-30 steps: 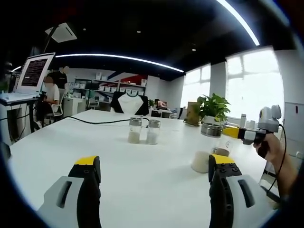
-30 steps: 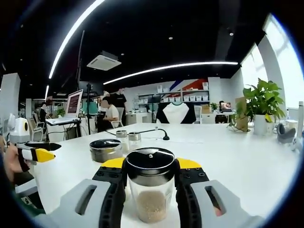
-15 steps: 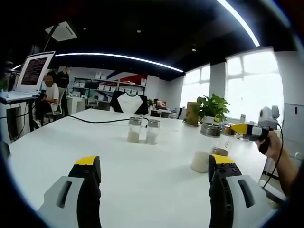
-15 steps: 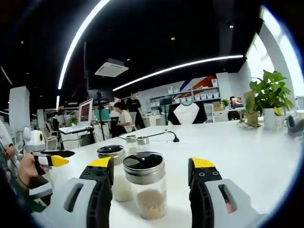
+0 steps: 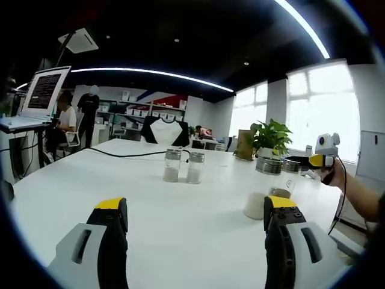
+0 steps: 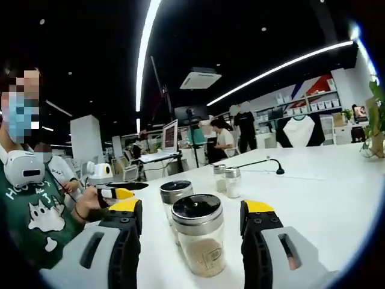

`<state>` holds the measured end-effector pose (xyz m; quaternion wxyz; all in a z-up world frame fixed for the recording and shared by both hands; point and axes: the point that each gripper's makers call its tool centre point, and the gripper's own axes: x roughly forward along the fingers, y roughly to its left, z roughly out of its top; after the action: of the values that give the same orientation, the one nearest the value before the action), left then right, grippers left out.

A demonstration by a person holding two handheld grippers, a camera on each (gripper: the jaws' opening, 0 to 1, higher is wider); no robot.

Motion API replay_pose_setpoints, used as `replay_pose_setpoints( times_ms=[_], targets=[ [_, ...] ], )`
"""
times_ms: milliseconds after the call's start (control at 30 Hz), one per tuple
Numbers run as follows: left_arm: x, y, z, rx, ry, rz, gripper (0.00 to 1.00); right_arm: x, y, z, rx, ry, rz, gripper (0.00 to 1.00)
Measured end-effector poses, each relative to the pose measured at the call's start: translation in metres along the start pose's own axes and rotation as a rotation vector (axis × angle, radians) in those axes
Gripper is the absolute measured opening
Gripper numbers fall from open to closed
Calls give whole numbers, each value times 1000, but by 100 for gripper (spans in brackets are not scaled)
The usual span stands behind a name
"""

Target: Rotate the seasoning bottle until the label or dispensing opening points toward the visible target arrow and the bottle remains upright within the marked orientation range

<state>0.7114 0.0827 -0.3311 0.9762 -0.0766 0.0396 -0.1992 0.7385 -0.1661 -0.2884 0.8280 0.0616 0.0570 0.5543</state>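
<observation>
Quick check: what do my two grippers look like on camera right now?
Both match: the left gripper and right gripper have grey moulded bodies with slot cut-outs, black jaws and yellow tips. The person wears a dark green printed top; a thin black cable runs along the arm.

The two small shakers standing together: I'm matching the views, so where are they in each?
Left gripper view: the two small shakers stand just left of centre, at mid-height.
Right gripper view: right of centre, beyond the seasoning bottle.
Shared landmark: the monitor on its stand, left of them in both.
</observation>
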Motion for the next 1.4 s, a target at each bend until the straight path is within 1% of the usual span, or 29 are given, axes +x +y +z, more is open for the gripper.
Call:
replay_pose_setpoints(
  times_ms=[67, 100, 133, 200, 267, 300, 400, 467, 533, 600, 633, 700, 767, 800, 900, 967, 1067, 1133, 1233, 1400],
  targets=[
    [0, 0, 0, 0, -1, 1, 99, 1, -1, -3, -9, 10, 53, 64],
    [0, 1, 0, 0, -1, 2, 99, 2, 2, -8, -2, 31, 83, 63],
    [0, 1, 0, 0, 1, 1, 99, 3, 1, -9, 3, 32, 96, 62],
    [1, 1, 0, 0, 1, 0, 99, 8, 7, -13, 2, 36, 160, 60],
    [1, 1, 0, 0, 2, -1, 99, 11, 9, -13, 3, 15, 184, 55],
    [1, 1, 0, 0, 2, -2, 99, 14, 14, -11, 12, -5, 213, 54],
    [1, 2, 0, 3, 4, 0, 99, 18, 19, -13, -8, 10, 248, 53],
    [1, 5, -1, 20, 14, 1, 99, 21, 21, -12, -7, 3, 257, 52],
    [0, 7, 0, 12, 10, 4, 99, 23, 25, -11, -12, -6, 274, 50],
    [0, 8, 0, 8, 11, 2, 99, 27, 27, -11, -10, -1, 282, 49],
    [0, 8, -1, 10, 12, 2, 99, 29, 28, -15, -19, 23, 286, 49],
    [0, 8, 0, 8, 8, 4, 99, 32, 29, -18, -29, 35, 286, 49],
    [-1, 7, 0, 7, 8, 4, 99, 32, 31, -16, -13, 18, 293, 49],
    [-1, 8, 0, 7, 9, 4, 99, 33, 31, -17, -9, 19, 291, 49],
    [0, 9, -1, 4, 11, 3, 99, 34, 29, -19, -42, 18, 258, 42],
    [0, 9, -1, 5, 11, 2, 99, 34, 33, -19, -49, 11, 265, 41],
    [0, 9, -1, 5, 12, 2, 99, 34, 35, -20, -68, 11, 248, 41],
    [0, 8, -2, 4, 14, 1, 99, 32, 26, -18, -69, 14, 237, 41],
    [1, 7, -3, -4, 15, -2, 98, 32, 23, -18, -83, 24, 213, 41],
    [0, 6, -3, -6, 17, -5, 98, 32, 19, -19, -96, 42, 200, 40]
  ],
)
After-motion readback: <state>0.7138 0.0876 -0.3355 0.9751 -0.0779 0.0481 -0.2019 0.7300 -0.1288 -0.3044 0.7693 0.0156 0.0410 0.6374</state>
